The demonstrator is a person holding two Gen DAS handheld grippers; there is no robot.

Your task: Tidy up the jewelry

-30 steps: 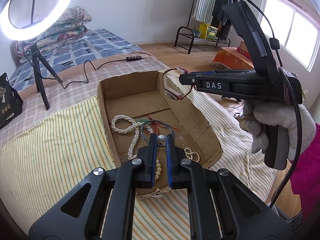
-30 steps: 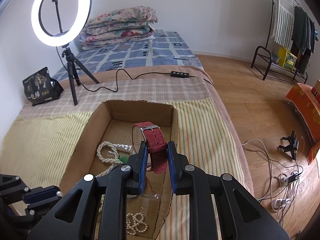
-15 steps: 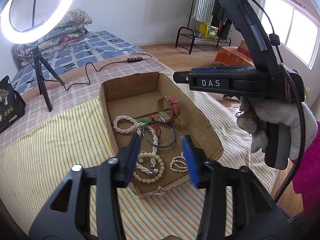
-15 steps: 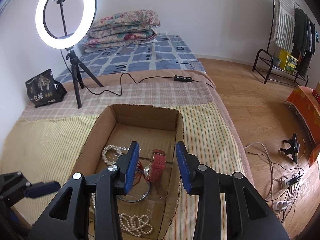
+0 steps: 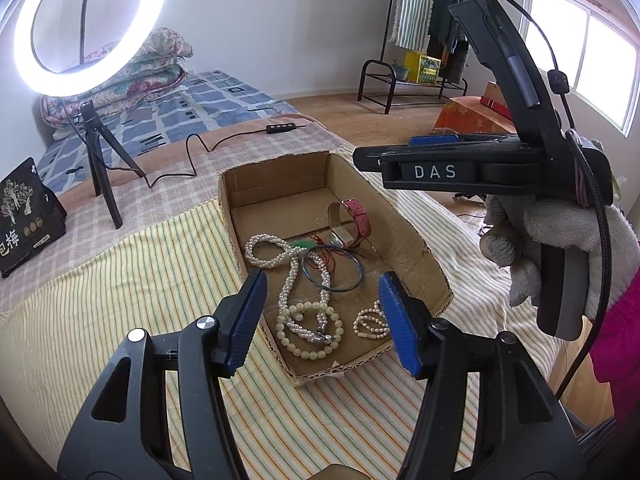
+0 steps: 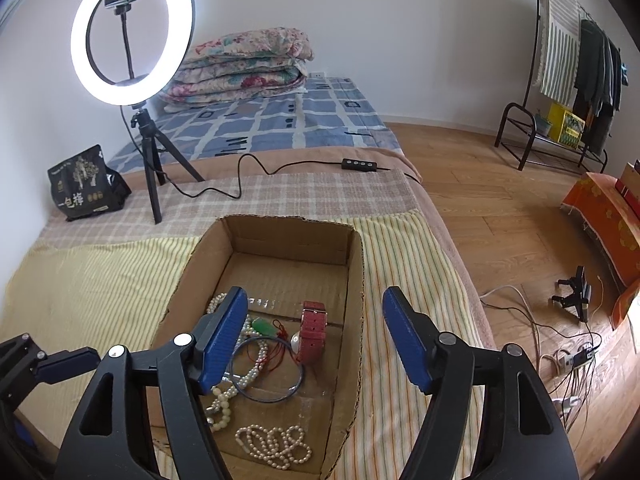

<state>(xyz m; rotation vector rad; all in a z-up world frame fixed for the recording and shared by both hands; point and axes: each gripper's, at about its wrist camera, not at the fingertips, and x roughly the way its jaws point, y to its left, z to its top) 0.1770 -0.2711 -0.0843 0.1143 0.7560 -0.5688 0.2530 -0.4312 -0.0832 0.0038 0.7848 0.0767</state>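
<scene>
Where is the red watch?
The red watch lies inside the cardboard box, near its right wall in the right wrist view, just beyond the blue bangle.

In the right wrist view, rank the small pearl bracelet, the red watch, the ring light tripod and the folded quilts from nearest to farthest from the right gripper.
From the right gripper, jaws opening and empty:
1. small pearl bracelet, near end of the cardboard box.
2. red watch, mid-box, right side.
3. ring light tripod, beyond the box, left.
4. folded quilts, against the far wall.
</scene>
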